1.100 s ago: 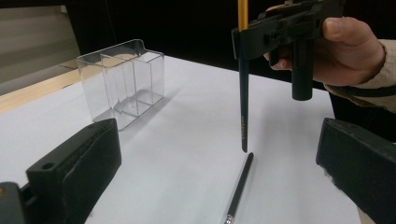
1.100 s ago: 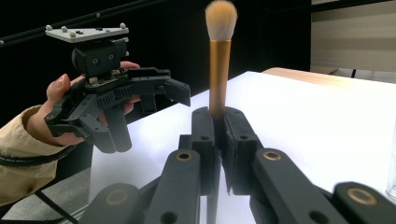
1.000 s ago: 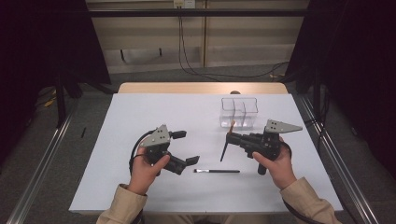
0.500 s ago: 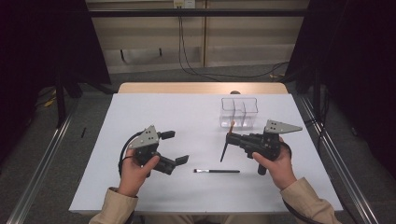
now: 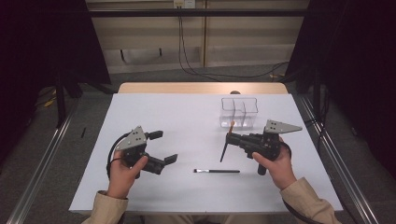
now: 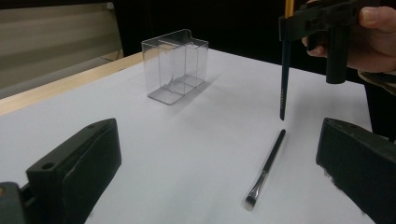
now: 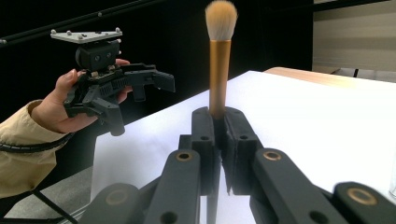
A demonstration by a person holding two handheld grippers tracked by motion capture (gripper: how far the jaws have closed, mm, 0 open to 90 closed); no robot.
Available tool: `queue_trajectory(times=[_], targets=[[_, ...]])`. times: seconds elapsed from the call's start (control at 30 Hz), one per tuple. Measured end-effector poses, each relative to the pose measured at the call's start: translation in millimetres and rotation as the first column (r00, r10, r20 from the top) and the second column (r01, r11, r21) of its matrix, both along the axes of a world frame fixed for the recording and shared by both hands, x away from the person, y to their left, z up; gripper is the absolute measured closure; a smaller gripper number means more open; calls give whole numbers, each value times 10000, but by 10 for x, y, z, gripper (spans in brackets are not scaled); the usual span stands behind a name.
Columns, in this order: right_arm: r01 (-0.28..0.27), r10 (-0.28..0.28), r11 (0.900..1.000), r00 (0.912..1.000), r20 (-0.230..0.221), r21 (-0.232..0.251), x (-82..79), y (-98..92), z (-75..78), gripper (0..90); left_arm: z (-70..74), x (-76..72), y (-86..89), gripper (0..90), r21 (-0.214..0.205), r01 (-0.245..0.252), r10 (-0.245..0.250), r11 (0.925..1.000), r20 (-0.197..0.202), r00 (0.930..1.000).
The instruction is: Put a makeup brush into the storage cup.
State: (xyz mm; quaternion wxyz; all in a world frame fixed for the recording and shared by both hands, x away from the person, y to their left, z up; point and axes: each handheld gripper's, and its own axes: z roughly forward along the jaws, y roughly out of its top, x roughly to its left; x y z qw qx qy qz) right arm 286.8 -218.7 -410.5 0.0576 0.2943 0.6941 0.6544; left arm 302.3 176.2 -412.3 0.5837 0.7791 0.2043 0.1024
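My right gripper is shut on a makeup brush with a gold ferrule and pale bristles. The brush stands nearly upright, its dark handle tip hanging just above the white table. A thin dark brush lies flat on the table between the two hands, its bristle end nearest my left gripper. My left gripper is open at the left, apart from that brush, with nothing between its jaws. A clear divided container stands behind the right gripper.
The table's wooden far edge lies behind the container. Metal rails run along both sides of the table, and cables hang on the far wall. Bare white table surface lies to the left of and behind my left gripper.
My left gripper has moved to the left, away from the thin brush on the table, still open. The right gripper and its brush have kept still.
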Motion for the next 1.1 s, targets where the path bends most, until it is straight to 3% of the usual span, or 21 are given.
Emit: queue_trajectory(times=[0.93, 1.1], targets=[[30, -30, 10000, 10000, 57, -24, 7, -5, -4, 844, 15, -48, 424, 1, 14, -916, 915, 9958, 135, 9957], [7, -7, 10000, 10000, 84, -34, 8, 2, -5, 843, -3, -40, 512, 0, 208, -1057, 1054, 9942, 151, 9943]])
